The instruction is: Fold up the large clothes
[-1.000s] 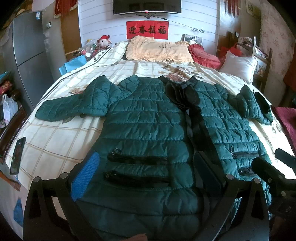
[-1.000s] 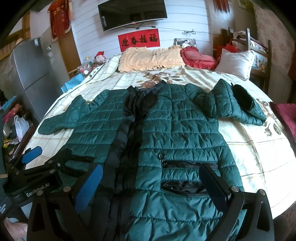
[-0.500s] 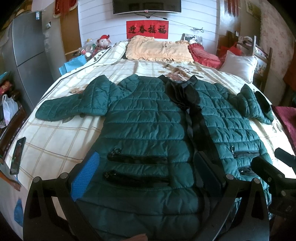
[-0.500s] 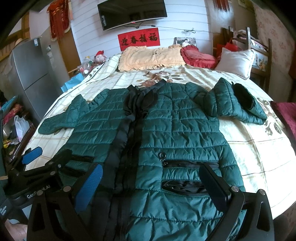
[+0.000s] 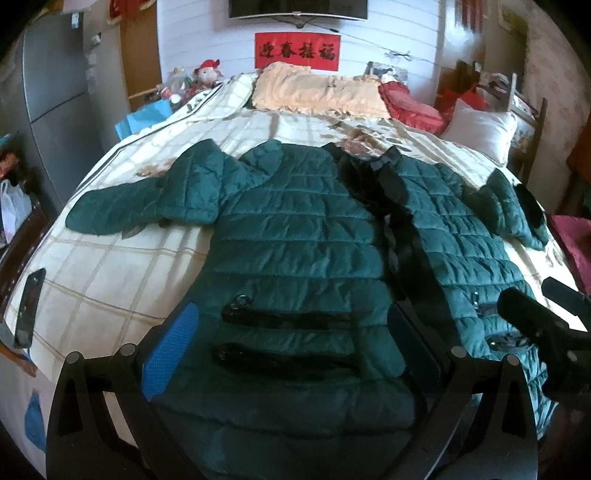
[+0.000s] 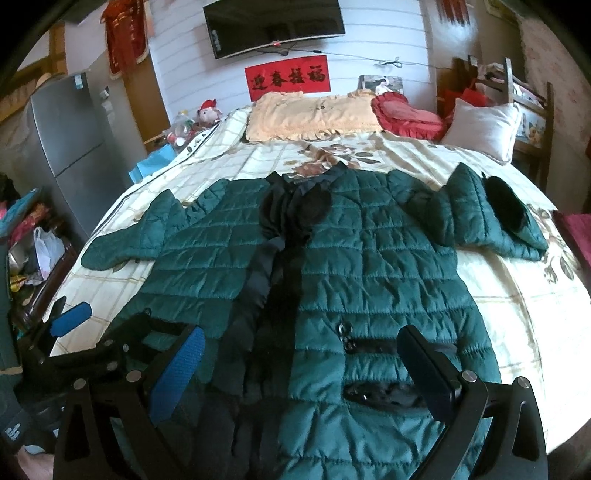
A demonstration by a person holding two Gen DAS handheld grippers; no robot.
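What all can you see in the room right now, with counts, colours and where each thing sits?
Quilted puffer jacket: one, dark green with black placket, spread front-up on the bed, sleeves out.
Checked bedspread: one, cream, under the jacket.
Frilled pillow: one, pale yellow, at the bed head.
Ruffled cushion: one, red, beside the yellow pillow.
Plain pillow: one, white, far right edge.
Paper banner: one, red, on the wall.
Television: one, black, above the banner.
Refrigerator: one, grey, left wall.
Left gripper: jaws open over the jacket hem.
Right gripper: jaws open over the hem.
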